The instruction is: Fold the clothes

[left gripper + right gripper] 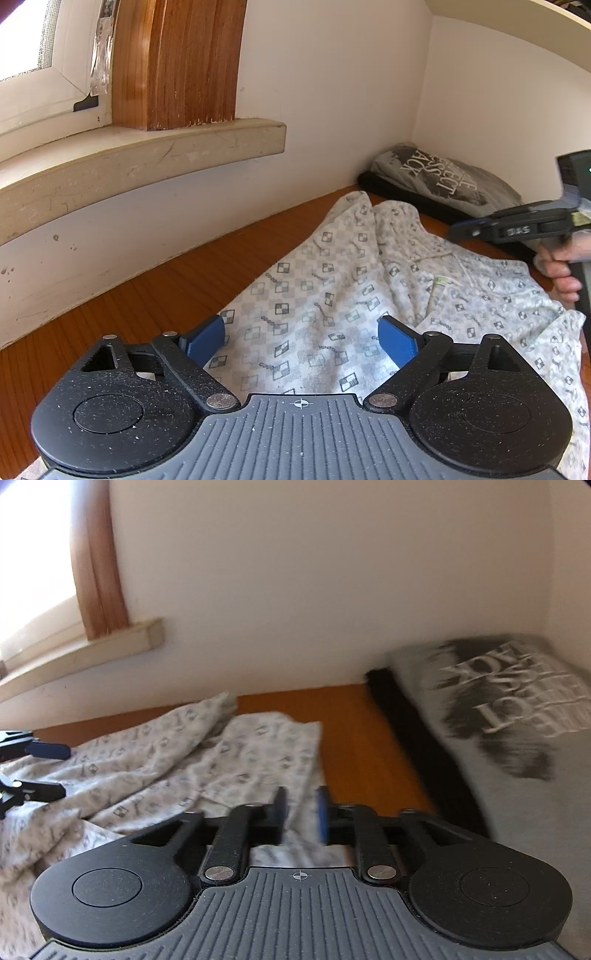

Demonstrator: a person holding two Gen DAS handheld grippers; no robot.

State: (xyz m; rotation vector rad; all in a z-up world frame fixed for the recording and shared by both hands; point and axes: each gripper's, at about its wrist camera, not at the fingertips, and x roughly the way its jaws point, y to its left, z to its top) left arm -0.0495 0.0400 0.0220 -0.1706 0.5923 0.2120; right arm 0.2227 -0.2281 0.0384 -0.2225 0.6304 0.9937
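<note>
white patterned cotton garment, crumpled on wooden table

white patterned cotton garment (325, 295) spread in wrinkles over orange-brown wooden table (147, 295), near white wall (332, 92). left gripper (302, 338) hovering above its near part, blue pads wide apart, clasping nothing. right gripper (302, 814) at garment's edge, jaws narrowly parted, cloth seen between pads; contact not clear because of blur. folded grey printed t-shirt (509, 720) lying on black cloth (417, 738) in corner.
</note>
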